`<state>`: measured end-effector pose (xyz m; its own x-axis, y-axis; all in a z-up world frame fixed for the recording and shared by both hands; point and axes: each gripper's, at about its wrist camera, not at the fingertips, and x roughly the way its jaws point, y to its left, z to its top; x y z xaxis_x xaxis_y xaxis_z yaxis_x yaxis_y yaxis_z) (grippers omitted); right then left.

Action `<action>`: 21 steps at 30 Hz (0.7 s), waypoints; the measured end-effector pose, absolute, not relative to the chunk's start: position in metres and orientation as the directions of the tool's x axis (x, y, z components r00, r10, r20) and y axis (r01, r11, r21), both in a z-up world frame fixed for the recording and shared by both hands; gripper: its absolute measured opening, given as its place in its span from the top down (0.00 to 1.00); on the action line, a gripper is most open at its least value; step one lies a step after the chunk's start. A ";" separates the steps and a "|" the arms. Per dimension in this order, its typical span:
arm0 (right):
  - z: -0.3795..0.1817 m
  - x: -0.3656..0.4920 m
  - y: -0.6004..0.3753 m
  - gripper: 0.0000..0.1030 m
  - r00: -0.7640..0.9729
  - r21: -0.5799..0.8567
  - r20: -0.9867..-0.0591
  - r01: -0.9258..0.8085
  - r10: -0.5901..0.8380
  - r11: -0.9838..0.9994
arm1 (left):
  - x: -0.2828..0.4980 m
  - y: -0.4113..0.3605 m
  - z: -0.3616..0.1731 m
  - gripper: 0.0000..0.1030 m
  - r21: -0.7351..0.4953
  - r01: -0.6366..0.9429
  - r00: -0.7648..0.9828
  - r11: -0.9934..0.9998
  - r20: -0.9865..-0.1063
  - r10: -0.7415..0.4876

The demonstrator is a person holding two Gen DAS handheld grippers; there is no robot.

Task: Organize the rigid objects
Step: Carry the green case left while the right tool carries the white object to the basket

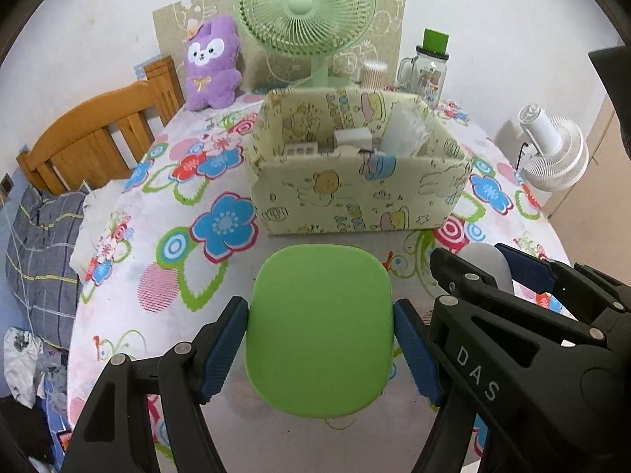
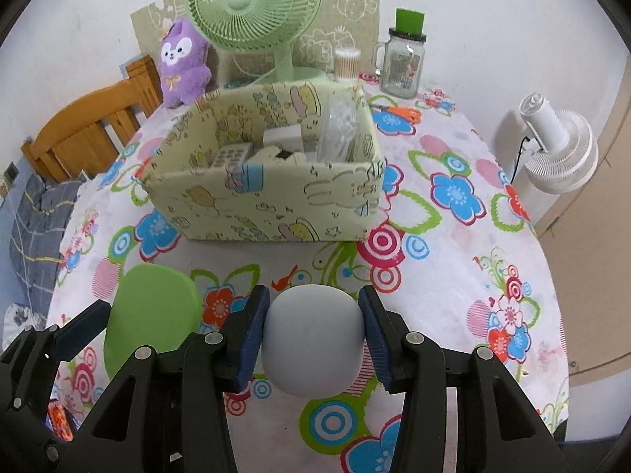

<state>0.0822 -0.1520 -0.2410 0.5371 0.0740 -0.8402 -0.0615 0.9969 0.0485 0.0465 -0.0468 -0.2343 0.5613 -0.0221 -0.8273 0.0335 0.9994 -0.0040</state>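
Left gripper point(image 1: 320, 349) fingers grip green lid point(image 1: 319, 329), right gripper point(image 2: 313, 339) fingers grip grey ball point(image 2: 313, 341), w/ box point(image 1: 355, 193) ahead.

Bright, even light, soft shadows, sharp focus; fisheye bends edges into a dark rim.

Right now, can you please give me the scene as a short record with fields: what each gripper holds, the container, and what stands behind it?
left gripper: shut on green rounded lid, above the tablecloth
right gripper: shut on pale grey rounded object
container: cartoon-print box, open top, several items already inside
surface: floral tablecloth
behind box: green desk fan, purple plush toy, glass jar mug
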 end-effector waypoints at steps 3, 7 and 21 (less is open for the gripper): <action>-0.229 0.080 -0.152 0.51 0.552 0.047 -0.831 -0.062 0.074 0.997 | 0.046 -0.046 -0.225 0.25 -0.004 0.037 0.568 0.999 -0.822 -0.024; -0.215 0.079 -0.152 0.51 0.567 0.047 -0.821 -0.058 0.071 0.997 | 0.044 -0.044 -0.213 0.25 -0.022 0.030 0.582 0.999 -0.812 -0.036; -0.171 0.085 -0.153 0.51 0.617 0.035 -0.784 -0.061 0.065 0.998 | 0.051 -0.043 -0.172 0.25 -0.008 0.036 0.628 0.999 -0.778 -0.029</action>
